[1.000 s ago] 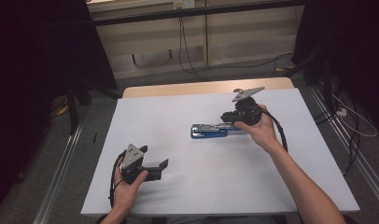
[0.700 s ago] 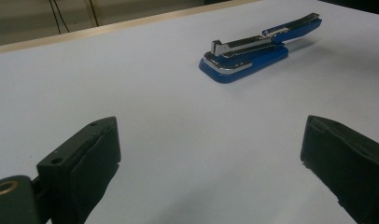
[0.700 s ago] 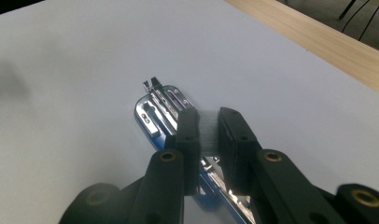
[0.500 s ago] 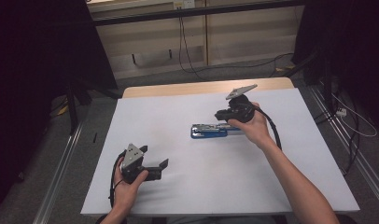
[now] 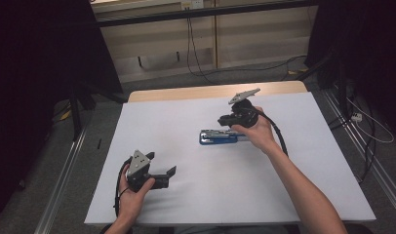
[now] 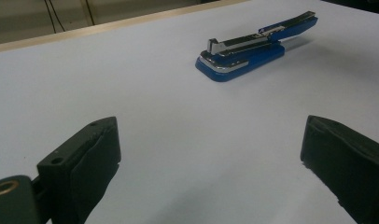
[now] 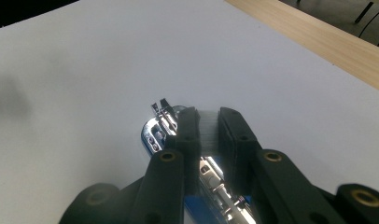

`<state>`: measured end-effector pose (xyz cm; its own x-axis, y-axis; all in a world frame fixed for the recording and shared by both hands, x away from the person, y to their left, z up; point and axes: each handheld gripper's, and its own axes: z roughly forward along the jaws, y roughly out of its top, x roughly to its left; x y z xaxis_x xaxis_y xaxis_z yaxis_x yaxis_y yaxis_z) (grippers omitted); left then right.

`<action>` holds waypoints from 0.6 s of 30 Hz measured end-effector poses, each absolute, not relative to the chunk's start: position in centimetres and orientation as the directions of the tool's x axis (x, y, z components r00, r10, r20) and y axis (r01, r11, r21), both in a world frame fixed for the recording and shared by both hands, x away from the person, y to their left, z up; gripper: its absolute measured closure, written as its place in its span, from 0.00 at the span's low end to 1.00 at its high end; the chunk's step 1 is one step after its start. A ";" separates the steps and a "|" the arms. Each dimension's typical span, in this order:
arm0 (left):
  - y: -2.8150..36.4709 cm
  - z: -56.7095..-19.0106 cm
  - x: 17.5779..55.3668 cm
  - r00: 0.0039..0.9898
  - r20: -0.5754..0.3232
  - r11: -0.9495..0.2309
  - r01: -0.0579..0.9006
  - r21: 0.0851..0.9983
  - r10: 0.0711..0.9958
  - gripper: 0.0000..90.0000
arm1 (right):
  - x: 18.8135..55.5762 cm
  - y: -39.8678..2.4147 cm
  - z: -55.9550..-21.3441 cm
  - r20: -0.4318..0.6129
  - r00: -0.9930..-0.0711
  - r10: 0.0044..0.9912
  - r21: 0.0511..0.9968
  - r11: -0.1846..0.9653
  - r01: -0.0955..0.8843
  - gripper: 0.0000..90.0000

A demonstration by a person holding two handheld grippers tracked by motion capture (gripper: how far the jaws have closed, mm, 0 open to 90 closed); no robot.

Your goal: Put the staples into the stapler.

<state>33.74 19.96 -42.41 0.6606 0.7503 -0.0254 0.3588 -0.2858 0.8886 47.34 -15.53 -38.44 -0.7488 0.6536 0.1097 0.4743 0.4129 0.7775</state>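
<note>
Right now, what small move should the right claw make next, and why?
Probably ease down a little: the right claw pinches a pale strip just above the blue stapler, whose metal channel looks exposed, so the strip could settle into it.

no readable text, no labels, no brand marks, no numbers on anything in view

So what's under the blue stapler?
The blue stapler lies flat on the white table cover. Its base hides whatever is directly beneath, and the right gripper covers its far end.
</note>
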 end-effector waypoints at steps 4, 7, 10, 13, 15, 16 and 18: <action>19.9 -42.4 33.7 0.660 -0.027 -0.284 0.359 0.889 0.751 0.06 | 47.6 -15.1 -38.3 0.105 -0.754 0.649 0.773 0.424 0.472 0.88; 19.9 -42.4 33.7 0.662 -0.024 -0.285 0.355 0.890 0.749 0.06 | 47.9 -14.7 -38.1 0.107 -0.770 0.630 0.775 0.432 0.461 0.88; 19.9 -42.4 33.7 0.663 -0.021 -0.291 0.355 0.888 0.748 0.06 | 48.2 -14.2 -38.2 0.104 -0.777 0.620 0.775 0.439 0.454 0.88; 20.0 -42.4 33.7 0.663 -0.023 -0.289 0.356 0.888 0.748 0.06 | 48.5 -13.8 -38.2 0.107 -0.777 0.620 0.772 0.441 0.458 0.88; 20.0 -42.4 33.7 0.664 -0.024 -0.288 0.356 0.889 0.747 0.06 | 48.7 -13.6 -38.1 0.108 -0.776 0.621 0.771 0.440 0.460 0.88; 20.0 -42.4 33.7 0.664 -0.022 -0.290 0.356 0.888 0.747 0.06 | 48.8 -13.4 -38.1 0.108 -0.776 0.621 0.771 0.441 0.460 0.88; 20.0 -42.4 33.7 0.664 -0.023 -0.287 0.354 0.890 0.747 0.06 | 48.9 -13.2 -38.1 0.107 -0.776 0.622 0.769 0.443 0.461 0.88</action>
